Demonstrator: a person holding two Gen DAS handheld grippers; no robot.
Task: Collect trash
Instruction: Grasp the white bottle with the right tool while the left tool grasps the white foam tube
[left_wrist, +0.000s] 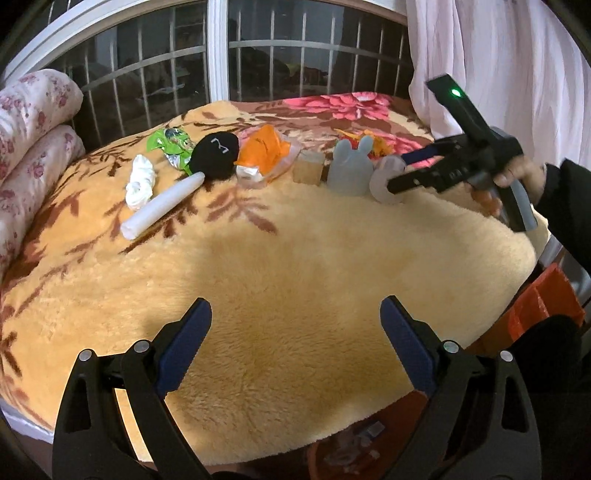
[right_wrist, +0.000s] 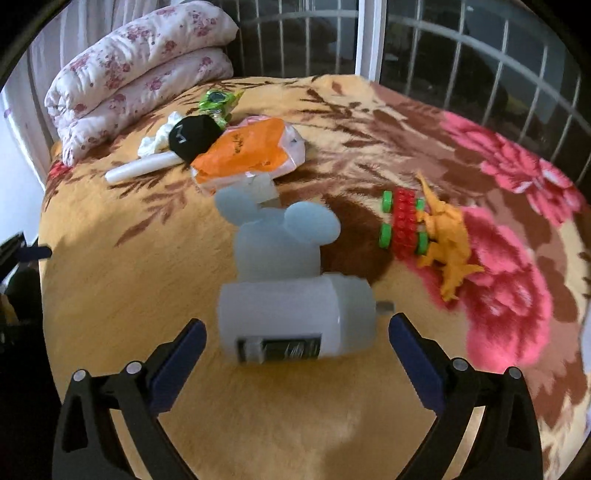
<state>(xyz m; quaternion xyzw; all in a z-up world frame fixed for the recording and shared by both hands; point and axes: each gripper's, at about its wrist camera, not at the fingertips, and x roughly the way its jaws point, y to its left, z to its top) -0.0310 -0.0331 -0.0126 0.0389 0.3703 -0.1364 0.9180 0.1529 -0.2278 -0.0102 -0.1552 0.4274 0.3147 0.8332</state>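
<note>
Looking through the left wrist view, your left tongs (left_wrist: 295, 325) hang wide and empty over bare fleece of the yellow floral plush blanket (left_wrist: 295, 258) on the bed. The trash sits far off around 11 and 12 o'clock: a crumpled white tissue (left_wrist: 140, 184), a rolled white paper tube (left_wrist: 162, 206), a torn green foil snack wrapper (left_wrist: 170, 144) and an orange-and-clear plastic bag (left_wrist: 266, 155). A black plush ball (left_wrist: 216, 155) rests against the tube and wrapper, so a careless grab there could take the toy along. At 2 o'clock your right tongs (left_wrist: 393, 175) reach in beside a pale blue rabbit-eared silicone figure (left_wrist: 351, 166).

From the right wrist view, the right tongs (right_wrist: 295, 332) are spread wide around a white cylindrical plastic bottle with a dark label (right_wrist: 291, 317), not yet touching it. Lying on its side on soft fleece, it could, I judge, roll or squirt away if you close off-centre. The blue figure stands just behind at 12 o'clock; pushing forward may topple it. An orange plastic dinosaur on a red-and-green toy block car (right_wrist: 424, 229) at 2 o'clock looks like a toy, not trash, so leave it.
</note>
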